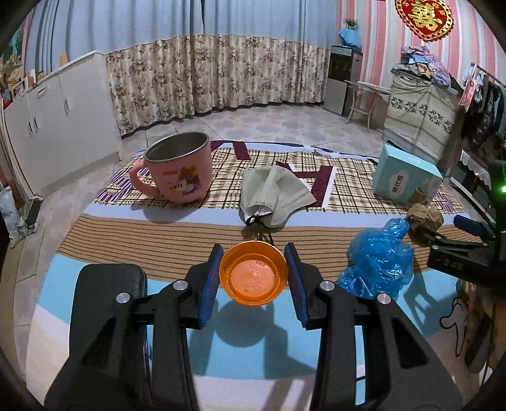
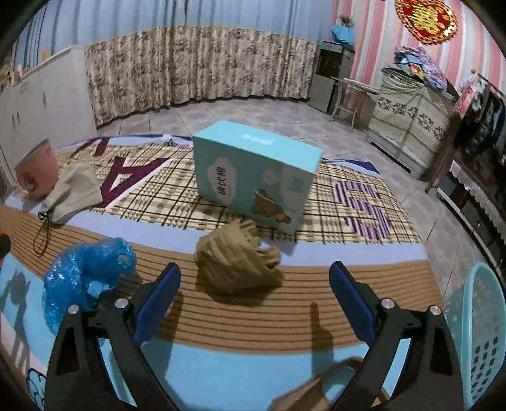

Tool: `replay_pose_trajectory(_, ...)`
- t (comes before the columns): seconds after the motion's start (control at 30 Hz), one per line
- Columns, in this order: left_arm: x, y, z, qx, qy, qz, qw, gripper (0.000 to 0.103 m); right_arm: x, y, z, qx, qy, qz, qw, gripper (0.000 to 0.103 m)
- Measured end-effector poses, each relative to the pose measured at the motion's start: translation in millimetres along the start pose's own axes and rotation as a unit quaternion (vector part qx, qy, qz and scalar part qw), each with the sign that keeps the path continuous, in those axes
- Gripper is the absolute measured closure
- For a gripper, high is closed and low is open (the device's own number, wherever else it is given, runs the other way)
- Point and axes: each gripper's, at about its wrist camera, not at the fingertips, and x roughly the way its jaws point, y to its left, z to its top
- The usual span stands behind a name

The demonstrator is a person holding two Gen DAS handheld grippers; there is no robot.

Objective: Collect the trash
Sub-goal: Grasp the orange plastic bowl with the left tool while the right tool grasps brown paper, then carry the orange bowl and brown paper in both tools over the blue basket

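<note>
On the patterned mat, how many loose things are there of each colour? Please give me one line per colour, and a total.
Orange: 1, the small bowl held in the left gripper
Pink: 1, the mug
Grey: 1, the folded cap
Blue: 1, the crumpled plastic bag
Teal: 1, the box
Brown: 1, the crumpled paper
Total: 6

On the teal box (image 2: pixel 253 180) we read 3 Chinese characters printed sideways in a white cloud; they appear to say 襁代棉, though the first is unclear. Across the checked blanket (image 2: pixel 177 196) we make out large letters, an "A" and a striped "S". The red and gold wall ornament (image 1: pixel 423 15) carries the double-happiness character 囍. Small lettering on the pink mug (image 1: pixel 180 170) is too blurred for us to read.
</note>
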Motion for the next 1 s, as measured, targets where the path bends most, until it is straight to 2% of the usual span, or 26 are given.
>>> replay_pose_trajectory(0.03,0.0,0.2,0.2,-0.001,0.000,0.000,1.0000,0.064,1.9,1.1,-0.1,-0.002,0.006,0.005,1.000,0.035)
replay_pose_trajectory(0.1,-0.5,0.0,0.5,-0.002,-0.001,-0.001,1.0000,0.064,5.0,1.1,-1.7,-0.001,0.014,0.020,1.000,0.049)
replay_pose_trajectory(0.33,-2.2,-0.7,1.1,0.000,-0.010,0.003,1.0000,0.064,-17.7,-9.8,-3.4,0.020,-0.018,0.032,0.999,0.051)
replay_pose_trajectory(0.63,-17.8,-13.1,5.6,0.011,-0.027,-0.008,0.9996,0.064,-66.2,-31.0,-10.2,0.037,-0.059,0.023,0.997,0.051)
replay_pose_trajectory(1.0,-44.0,-55.5,0.8,0.050,-0.041,-0.026,0.9976,0.064,-138.7,-98.4,-37.7,0.051,-0.091,-0.005,0.995,0.051)
